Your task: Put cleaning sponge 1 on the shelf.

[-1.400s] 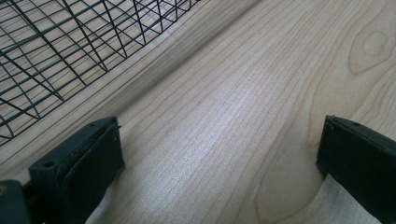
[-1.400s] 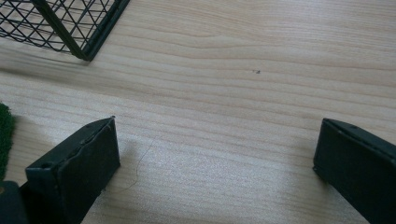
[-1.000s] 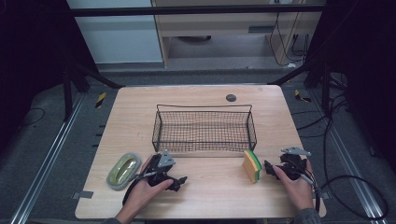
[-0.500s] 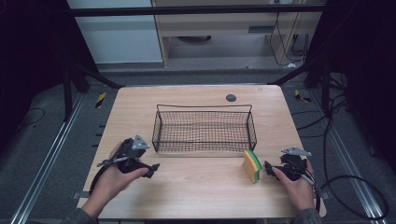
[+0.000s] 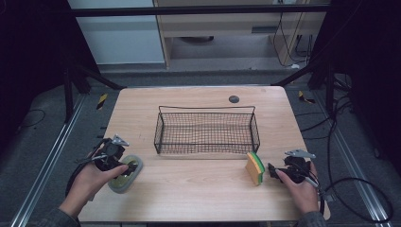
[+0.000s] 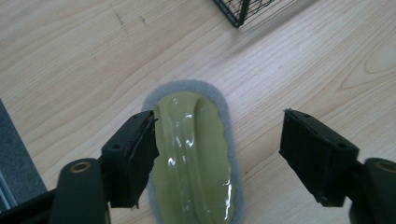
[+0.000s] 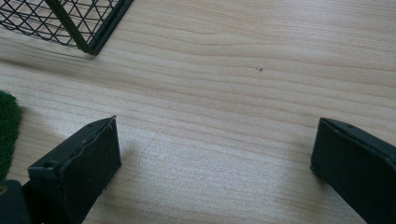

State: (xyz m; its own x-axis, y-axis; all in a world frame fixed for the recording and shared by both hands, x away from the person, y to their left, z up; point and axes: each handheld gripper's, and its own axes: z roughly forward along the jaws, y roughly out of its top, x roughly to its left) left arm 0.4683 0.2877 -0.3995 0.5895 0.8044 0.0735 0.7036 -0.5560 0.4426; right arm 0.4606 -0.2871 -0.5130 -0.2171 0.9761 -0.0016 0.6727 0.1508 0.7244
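Observation:
A grey oval scrub pad with a glossy green handle (image 5: 124, 182) (image 6: 194, 158) lies near the table's front left. My left gripper (image 5: 128, 166) (image 6: 218, 115) hovers over it. Its jaws have just been closing and are still apart. One jaw overlaps the handle's edge, while the other stands clear over bare wood. A yellow and green sponge (image 5: 255, 168) (image 7: 7, 130) stands on edge at the front right. My right gripper (image 5: 273, 171) (image 7: 218, 122) rests just right of it, open wide over bare wood with nothing between its jaws.
A black wire basket (image 5: 206, 109) (image 6: 240, 9) (image 7: 70, 23) stands in the middle of the wooden table (image 5: 198, 198). A small dark disc (image 5: 233, 99) lies behind it. Cables trail off the table's right side.
My left hand has swung from the right of the scrub pad to its left and now points down at it with narrower jaws. The pad, the sponge and the right hand have not moved.

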